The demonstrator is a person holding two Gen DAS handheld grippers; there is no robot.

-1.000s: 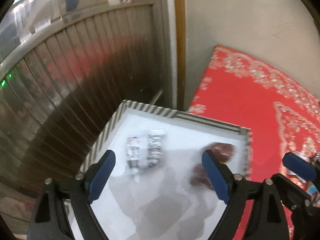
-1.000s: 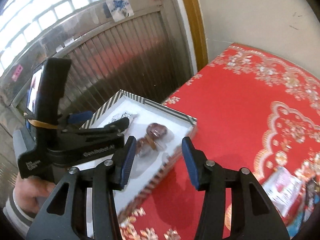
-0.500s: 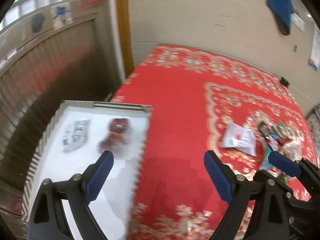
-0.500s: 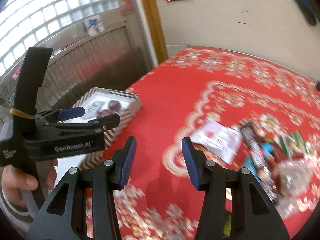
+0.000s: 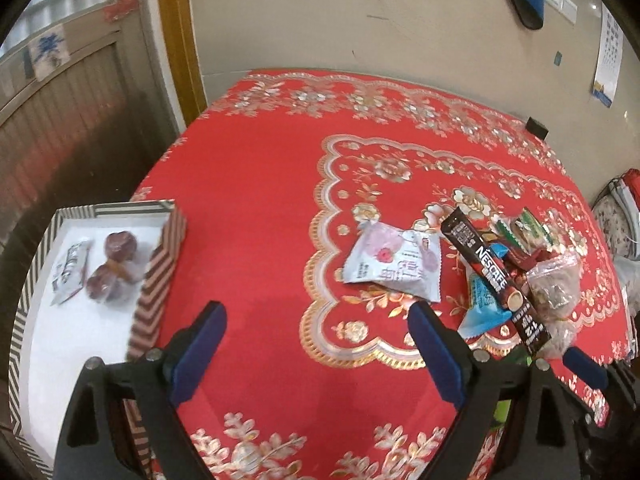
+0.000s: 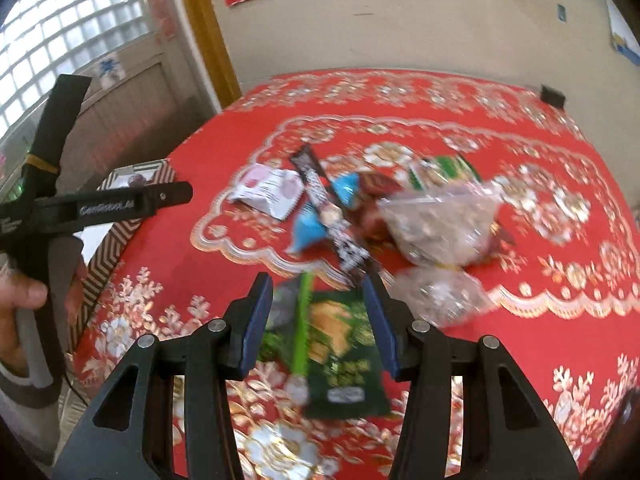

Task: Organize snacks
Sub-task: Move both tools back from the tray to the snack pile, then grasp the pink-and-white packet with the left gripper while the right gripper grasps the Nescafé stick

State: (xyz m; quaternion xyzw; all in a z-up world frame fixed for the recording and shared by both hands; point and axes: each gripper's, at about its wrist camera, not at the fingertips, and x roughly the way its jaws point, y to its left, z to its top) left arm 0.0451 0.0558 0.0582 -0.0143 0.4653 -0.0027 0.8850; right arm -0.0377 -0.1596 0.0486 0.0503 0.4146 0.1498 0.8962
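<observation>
Foil and film snack packets (image 5: 492, 276) heaped on red tablecloth (image 5: 256, 208), striped box (image 5: 160, 264) well apart at table edge | handling, judged: light, crinkly, slippery; pinch a flat sealed edge | left gripper (image 5: 316, 344) spread wide, empty | right gripper (image 6: 320, 312) part-open over green packet (image 6: 340, 344), blurred, probably not touching.

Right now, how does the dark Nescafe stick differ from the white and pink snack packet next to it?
The Nescafe stick is long, narrow and dark brown; the white and pink packet is broad, squarish and pale. The stick lies diagonally on top of the pile, over a blue wrapper, while the packet lies flat on the red tablecloth at the pile's left edge. Both are sealed and still outside the striped box.
</observation>
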